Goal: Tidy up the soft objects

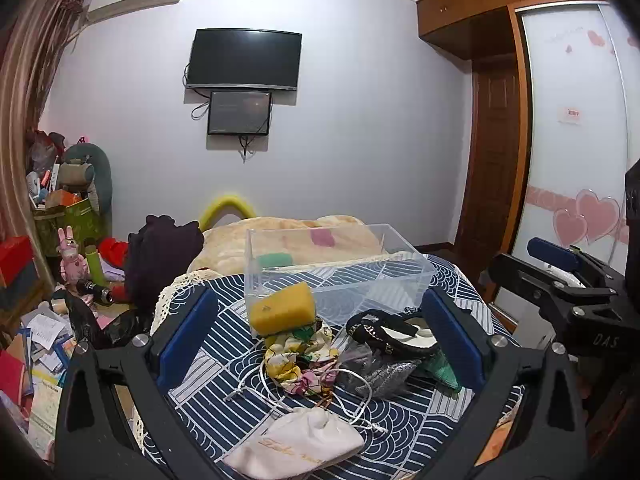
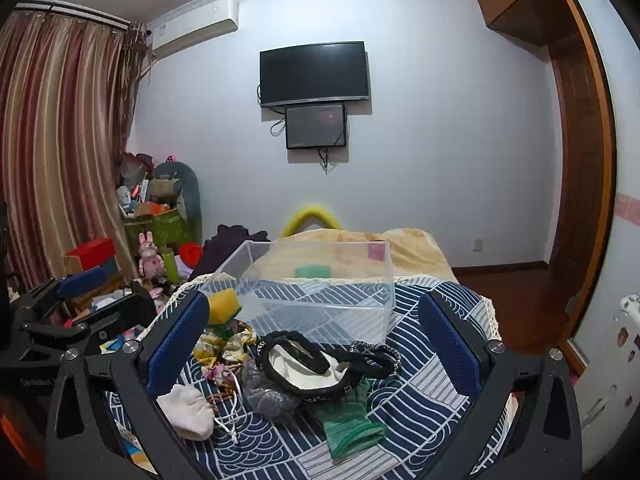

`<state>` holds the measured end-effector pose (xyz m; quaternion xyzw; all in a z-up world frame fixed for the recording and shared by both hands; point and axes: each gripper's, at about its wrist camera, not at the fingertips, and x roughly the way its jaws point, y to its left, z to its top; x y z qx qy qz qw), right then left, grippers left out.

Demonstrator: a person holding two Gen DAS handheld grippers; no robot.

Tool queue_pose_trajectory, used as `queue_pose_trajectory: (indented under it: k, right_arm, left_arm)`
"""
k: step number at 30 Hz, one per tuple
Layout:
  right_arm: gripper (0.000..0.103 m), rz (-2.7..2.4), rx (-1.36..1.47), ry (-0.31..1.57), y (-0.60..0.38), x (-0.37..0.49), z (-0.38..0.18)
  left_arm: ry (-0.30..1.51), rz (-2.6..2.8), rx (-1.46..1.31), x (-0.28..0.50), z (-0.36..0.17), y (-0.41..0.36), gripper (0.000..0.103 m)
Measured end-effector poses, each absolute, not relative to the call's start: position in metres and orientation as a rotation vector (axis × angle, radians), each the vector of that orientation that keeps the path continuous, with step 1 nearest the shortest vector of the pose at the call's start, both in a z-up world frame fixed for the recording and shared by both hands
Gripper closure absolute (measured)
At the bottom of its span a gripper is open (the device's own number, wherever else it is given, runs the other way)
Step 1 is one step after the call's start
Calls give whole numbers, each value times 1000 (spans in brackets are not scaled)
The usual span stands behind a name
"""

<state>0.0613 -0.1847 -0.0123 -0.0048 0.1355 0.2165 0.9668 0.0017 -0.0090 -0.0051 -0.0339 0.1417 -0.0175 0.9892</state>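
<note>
- Starting the sorting: both my left gripper (image 1: 318,336) and right gripper (image 2: 314,346) are spread wide, holding nothing.
- Next, I judge, pinch the yellow sponge (image 1: 282,309) just before the clear plastic box (image 1: 416,276).

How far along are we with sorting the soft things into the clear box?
Barely started. The clear plastic box looks empty; the green and pink shapes show through it from behind. Nothing is in hand: left gripper and right gripper are both open. Still on the patterned cloth: yellow sponge, floral scrunchie, white drawstring pouch, black headband, green cloth.
</note>
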Motion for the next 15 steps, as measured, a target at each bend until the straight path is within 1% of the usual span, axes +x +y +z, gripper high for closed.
queue_pose_trajectory:
  k: [15]
  right_arm:
    - [0, 430, -1, 271, -188, 61, -10]
  left_arm:
    - [286, -30, -59, 1, -5, -11, 0]
